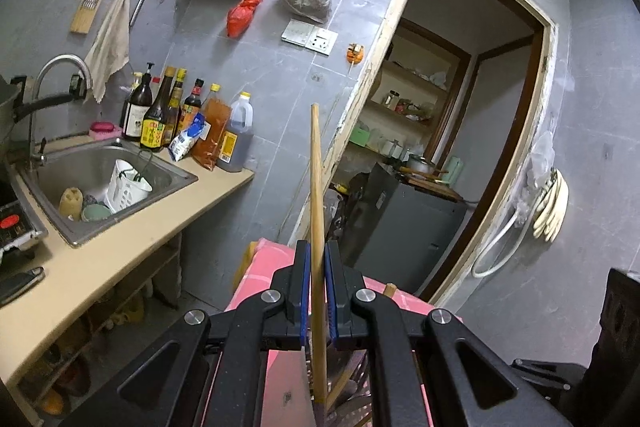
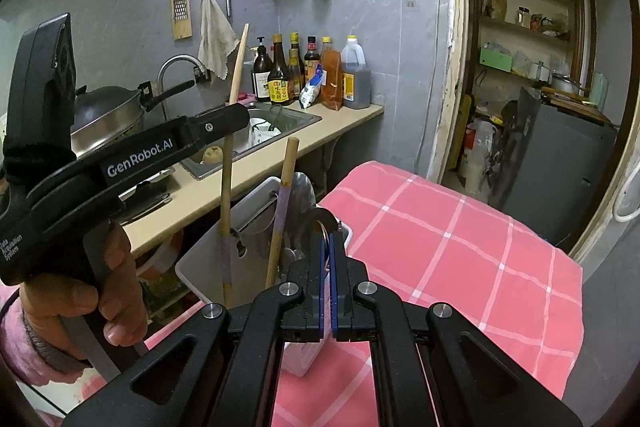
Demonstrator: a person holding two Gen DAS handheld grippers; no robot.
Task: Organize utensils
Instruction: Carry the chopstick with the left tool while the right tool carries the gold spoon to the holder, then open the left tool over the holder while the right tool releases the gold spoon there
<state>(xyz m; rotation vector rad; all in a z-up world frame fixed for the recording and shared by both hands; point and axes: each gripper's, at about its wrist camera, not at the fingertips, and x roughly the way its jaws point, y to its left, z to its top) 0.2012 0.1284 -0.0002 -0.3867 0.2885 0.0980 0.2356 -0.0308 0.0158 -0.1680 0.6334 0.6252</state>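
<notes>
My left gripper (image 1: 318, 247) is shut on a long wooden handle (image 1: 317, 187) that stands upright between its blue pads. In the right wrist view the left gripper (image 2: 236, 115) grips that handle (image 2: 228, 187) above a white utensil holder (image 2: 224, 251) on the pink checked table. A second wooden handle (image 2: 284, 203) and a metal spoon (image 2: 300, 199) stand in the holder. My right gripper (image 2: 329, 239) is shut on the holder's rim beside a metal ring (image 2: 320, 221). The utensil heads are hidden inside the holder.
A pink checked tablecloth (image 2: 440, 251) covers the table. A beige counter (image 1: 120, 251) holds a steel sink (image 1: 100, 171), a white basket (image 1: 126, 187), sauce bottles (image 1: 188, 119) and a wok (image 2: 108, 115). A doorway (image 1: 460, 131) opens on the right.
</notes>
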